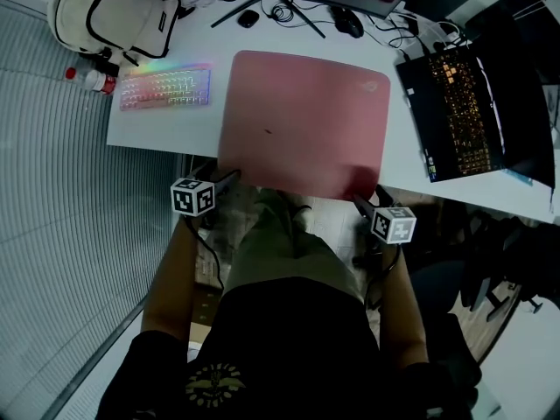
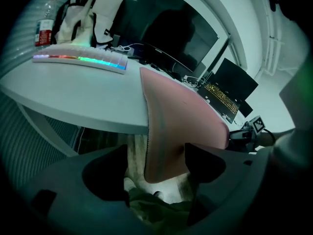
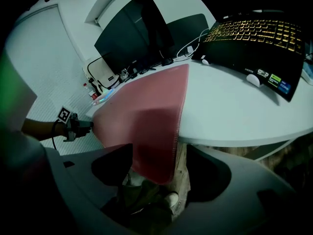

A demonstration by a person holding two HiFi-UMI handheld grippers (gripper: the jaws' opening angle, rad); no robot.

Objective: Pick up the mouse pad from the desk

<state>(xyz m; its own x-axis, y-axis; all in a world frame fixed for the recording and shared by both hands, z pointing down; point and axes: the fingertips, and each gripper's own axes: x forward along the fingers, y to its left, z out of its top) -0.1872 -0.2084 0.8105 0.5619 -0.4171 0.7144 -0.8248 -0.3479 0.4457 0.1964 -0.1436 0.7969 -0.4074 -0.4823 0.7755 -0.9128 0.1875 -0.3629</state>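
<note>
At the near edge of the desk, the pink mouse pad lies flat on top w/ its front strip hanging over the edge toward the person. A lit keyboard sits near it on one side and an open laptop on the other, neither touching it. The left gripper is at the pad's near-left corner and the right gripper at the near-right corner. In the left gripper view the jaws are spread wide and the drooping corner of the pad hangs btwn them, not pinched; it sits close to one jaw, and contact there can't be judged. Right gripper view shows the same: jaws wide apart, the pad's corner btwn them, nothing clamped. Step in hand looks like pre-grasp: both tools are lined up on the overhang and the grip is not yet made. Next move prob. calls for closing both sets of jaws on the corners at approx. the same time, w/ enough pad inside each bite. Then lift evenly so the thin, floppy sheet doesn't sag out of one side or drag into the keyboard or laptop.
</note>
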